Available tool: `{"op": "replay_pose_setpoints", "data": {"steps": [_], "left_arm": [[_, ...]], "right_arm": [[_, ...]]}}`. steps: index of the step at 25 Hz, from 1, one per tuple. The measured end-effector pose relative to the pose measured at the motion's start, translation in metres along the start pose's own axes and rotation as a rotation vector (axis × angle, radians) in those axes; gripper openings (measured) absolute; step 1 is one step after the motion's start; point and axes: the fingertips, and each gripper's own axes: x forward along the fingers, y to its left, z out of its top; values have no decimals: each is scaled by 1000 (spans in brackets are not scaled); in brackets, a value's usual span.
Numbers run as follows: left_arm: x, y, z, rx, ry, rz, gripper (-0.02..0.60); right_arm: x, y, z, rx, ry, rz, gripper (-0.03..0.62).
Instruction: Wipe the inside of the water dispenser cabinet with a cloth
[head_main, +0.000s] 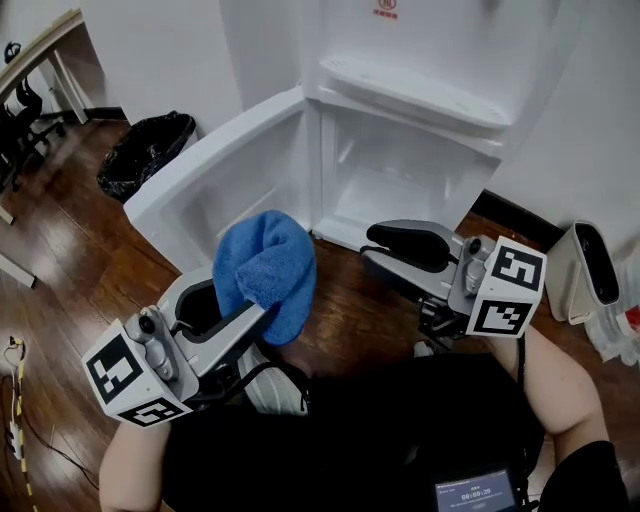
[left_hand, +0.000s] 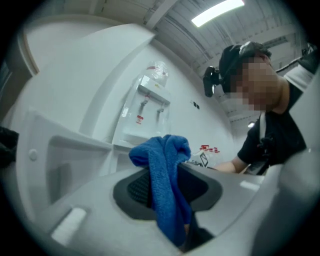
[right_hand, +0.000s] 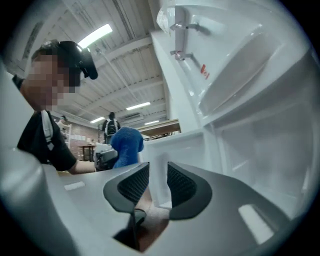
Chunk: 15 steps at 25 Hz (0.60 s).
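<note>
**Cloth clamped in left hand-held gripper, outside the open cabinet**

We've got the blue cloth (head_main: 265, 270) pinched in the left hand-held gripper (head_main: 245, 322). Its jaws are nearly together w/ the fabric squeezed btwn the dark pads. Most of the cloth bunches up in a rounded wad above the jaw tips, & a tail hangs down btwn the pads toward the gripper body.

The wad sits in front of the cabinet door (head_main: 230, 170), which is swung open to the left in our head view. The cloth is outside the compartment. Can't tell if it brushes the door's lower edge.

The water dispenser cabinet (head_main: 390, 170) is white inside & stands open straight ahead of us, w/ the drip ledge (head_main: 420, 95) just above it. The taps (left_hand: 150, 107) show higher up in the left gripper view.

Our right hand-held gripper (head_main: 372, 247) is low, in front of the cabinet opening & over the wood floor (head_main: 70, 250), pointing left in the head view. Its jaws stand a narrow gap apart w/ nothing btwn the ribbed pads; only the door edge & floor show through the gap. The two grippers are near each other, not touching.

A black bin bag (head_main: 150, 150) sits on the floor left of the door.
</note>
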Motion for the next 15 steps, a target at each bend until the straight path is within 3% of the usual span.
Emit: {"op": "replay_pose_setpoints", "data": {"steps": [4,15], "left_arm": [[-3,8,0,39,16,41,124],[-1,7,-5,26,39,18,124]], "right_arm": [[-7,-26,-2,31,2,-119,101],[-4,-19,-3,-14,15,-105,101]]}}
